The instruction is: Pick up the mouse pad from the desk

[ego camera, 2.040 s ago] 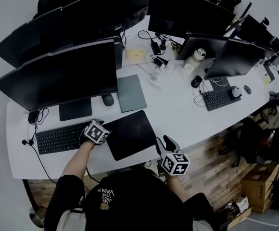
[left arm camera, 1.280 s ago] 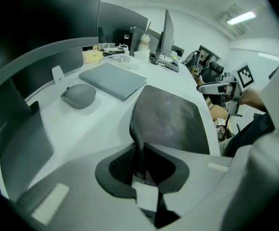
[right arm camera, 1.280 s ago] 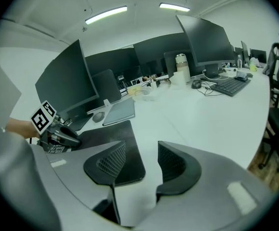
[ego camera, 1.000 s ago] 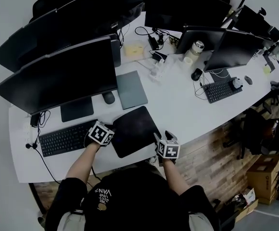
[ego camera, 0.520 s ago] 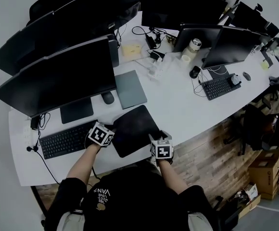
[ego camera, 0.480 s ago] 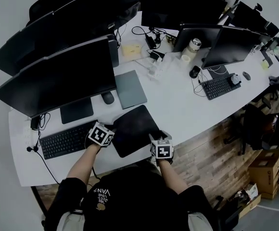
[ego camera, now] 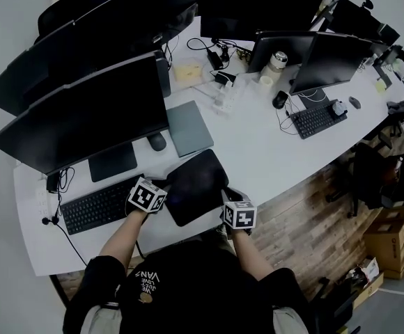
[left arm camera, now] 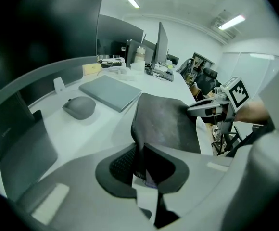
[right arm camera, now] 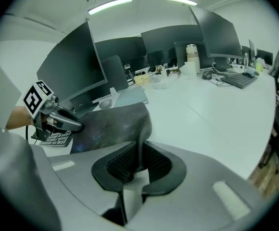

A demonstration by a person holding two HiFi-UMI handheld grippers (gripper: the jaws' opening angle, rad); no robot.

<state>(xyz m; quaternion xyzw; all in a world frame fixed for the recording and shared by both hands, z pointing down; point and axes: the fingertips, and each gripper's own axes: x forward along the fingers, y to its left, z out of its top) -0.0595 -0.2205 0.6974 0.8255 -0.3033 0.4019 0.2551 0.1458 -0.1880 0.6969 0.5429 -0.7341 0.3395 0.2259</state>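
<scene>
Left gripper [left arm camera: 140,160] was clamped on the left edge of the mouse pad [ego camera: 196,185]. Right gripper [right arm camera: 139,162] had just been closing and pinched the right edge, with the pad between its jaws. The pad sat at the front of the worktop [ego camera: 258,152], right of the keyboard [ego camera: 101,204]. The 2 gripped edges curled up. Couldn't tell if the middle was clear of the surface.

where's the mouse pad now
Head view: mouse pad at the desk's near edge, right of the keyboard, held at either side by the left claw and the right claw, whose jaws have just closed on it.
</scene>
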